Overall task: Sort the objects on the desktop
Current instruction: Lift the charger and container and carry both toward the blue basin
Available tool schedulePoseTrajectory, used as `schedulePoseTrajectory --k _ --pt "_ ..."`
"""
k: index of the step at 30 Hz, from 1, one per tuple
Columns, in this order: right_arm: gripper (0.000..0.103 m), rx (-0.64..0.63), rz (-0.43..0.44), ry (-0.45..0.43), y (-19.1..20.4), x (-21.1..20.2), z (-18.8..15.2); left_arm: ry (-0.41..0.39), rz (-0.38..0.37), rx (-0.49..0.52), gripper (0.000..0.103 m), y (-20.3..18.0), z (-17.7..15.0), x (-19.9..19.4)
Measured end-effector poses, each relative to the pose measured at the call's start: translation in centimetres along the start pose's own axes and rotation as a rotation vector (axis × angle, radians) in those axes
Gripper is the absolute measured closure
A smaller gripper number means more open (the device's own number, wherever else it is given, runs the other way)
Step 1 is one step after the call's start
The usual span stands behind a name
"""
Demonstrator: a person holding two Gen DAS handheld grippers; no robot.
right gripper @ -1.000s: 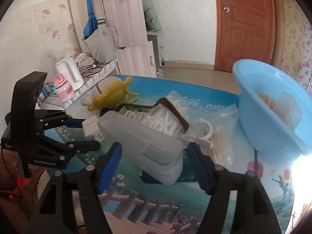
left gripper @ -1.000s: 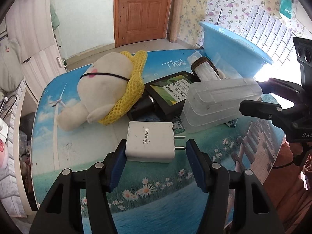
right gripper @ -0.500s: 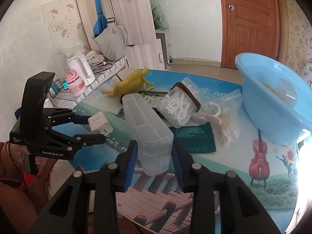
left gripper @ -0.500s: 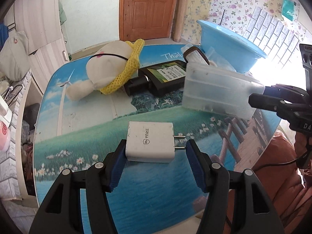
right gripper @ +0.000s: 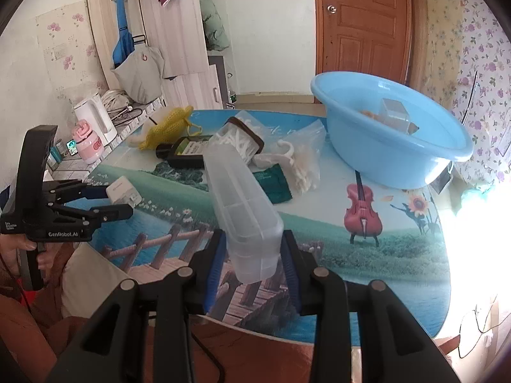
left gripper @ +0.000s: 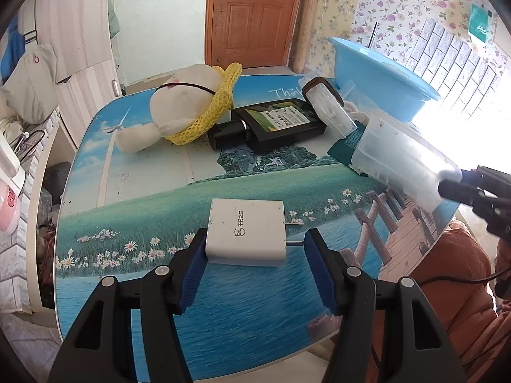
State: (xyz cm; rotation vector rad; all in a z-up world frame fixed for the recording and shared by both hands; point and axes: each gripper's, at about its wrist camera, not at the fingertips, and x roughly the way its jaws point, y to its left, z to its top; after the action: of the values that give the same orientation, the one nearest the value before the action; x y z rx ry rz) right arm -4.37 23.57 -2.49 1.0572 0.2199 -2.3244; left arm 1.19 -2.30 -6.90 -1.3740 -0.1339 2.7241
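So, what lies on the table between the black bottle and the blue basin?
In the right wrist view, a tub of white picks and a clear bag lie between the black bottle and the blue basin.

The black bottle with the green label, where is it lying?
In the left wrist view the black bottle lies flat at the table's far side, between the plush toy and the jar of white picks.

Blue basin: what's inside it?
In the blue basin, the right wrist view shows a clear plastic box resting on something tan, too small to identify. The near wall hides the bottom, so anything else there is unseen.
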Motion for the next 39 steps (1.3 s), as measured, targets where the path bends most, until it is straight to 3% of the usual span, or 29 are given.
schedulePoseTrajectory --k 10,20,27,39 --pt "0.068 -0.074 0.051 0.035 1.8 0.9 -1.0 -0.001 0.02 0.021 0.043 -0.5 0.1 0.4" --pt "0.059 -0.085 0.063 0.074 2.0 4.1 -0.7 -0.014 0.072 0.064 0.044 -1.0 0.2 0.8" --pt "0.072 -0.043 0.11 0.029 1.1 3.6 -0.2 -0.037 0.065 0.034 0.044 -0.8 0.7 -0.3" --pt "0.072 -0.049 0.12 -0.142 1.3 -1.8 1.4 -0.144 0.037 0.03 0.044 -2.2 3.5 -4.3"
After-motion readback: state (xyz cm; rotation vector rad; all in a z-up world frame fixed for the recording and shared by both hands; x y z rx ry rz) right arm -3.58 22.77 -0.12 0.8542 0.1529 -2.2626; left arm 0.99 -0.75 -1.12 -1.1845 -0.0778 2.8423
